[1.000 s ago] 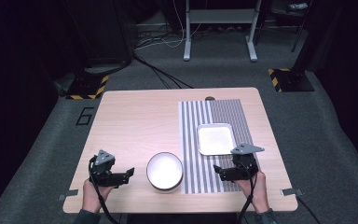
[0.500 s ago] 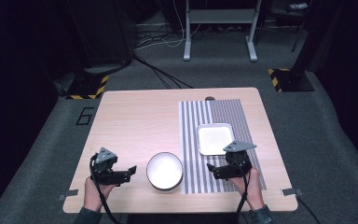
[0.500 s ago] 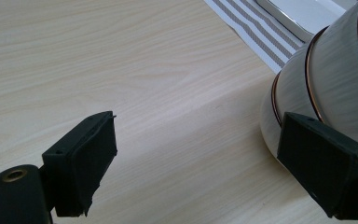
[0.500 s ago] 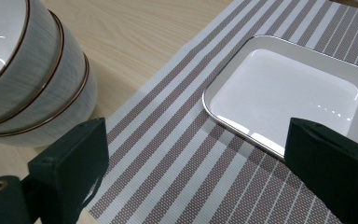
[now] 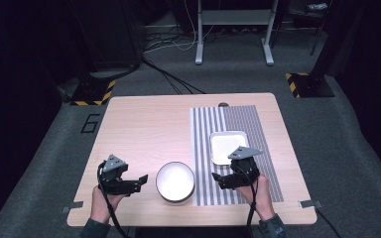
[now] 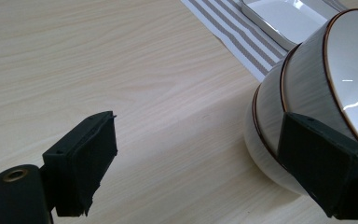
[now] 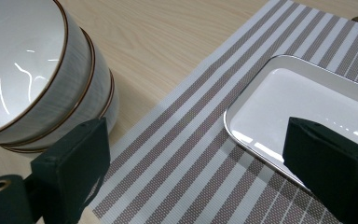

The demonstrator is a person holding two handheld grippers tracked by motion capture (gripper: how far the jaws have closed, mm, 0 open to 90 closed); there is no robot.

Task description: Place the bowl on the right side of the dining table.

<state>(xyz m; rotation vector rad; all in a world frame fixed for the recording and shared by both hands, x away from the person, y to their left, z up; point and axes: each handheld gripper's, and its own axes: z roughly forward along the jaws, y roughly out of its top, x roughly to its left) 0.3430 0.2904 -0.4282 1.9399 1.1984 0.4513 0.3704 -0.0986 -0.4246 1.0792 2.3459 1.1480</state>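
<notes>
A stack of three white bowls with brown rims (image 5: 175, 181) (image 6: 307, 98) (image 7: 32, 79) stands near the table's front edge, at the left border of a grey-and-white striped placemat (image 5: 233, 158) (image 7: 191, 154). A white rectangular tray (image 5: 228, 147) (image 7: 307, 112) rests on that mat. My left gripper (image 5: 141, 181) (image 6: 214, 163) is open just left of the bowls, its far jaw beside the stack's wall. Over the mat's front part, between bowls and tray, my right gripper (image 5: 218, 179) (image 7: 205, 177) is open and holds nothing.
The wooden table (image 5: 144, 129) has bare room across its left and back. A small dark round thing (image 5: 223, 104) sits at the mat's far edge. Beyond the table are a metal stand's legs (image 5: 233, 29) and floor cables (image 5: 168, 74).
My right gripper has moved left and a little forward, from the tray's front right corner toward the bowls. The left gripper has barely shifted.
</notes>
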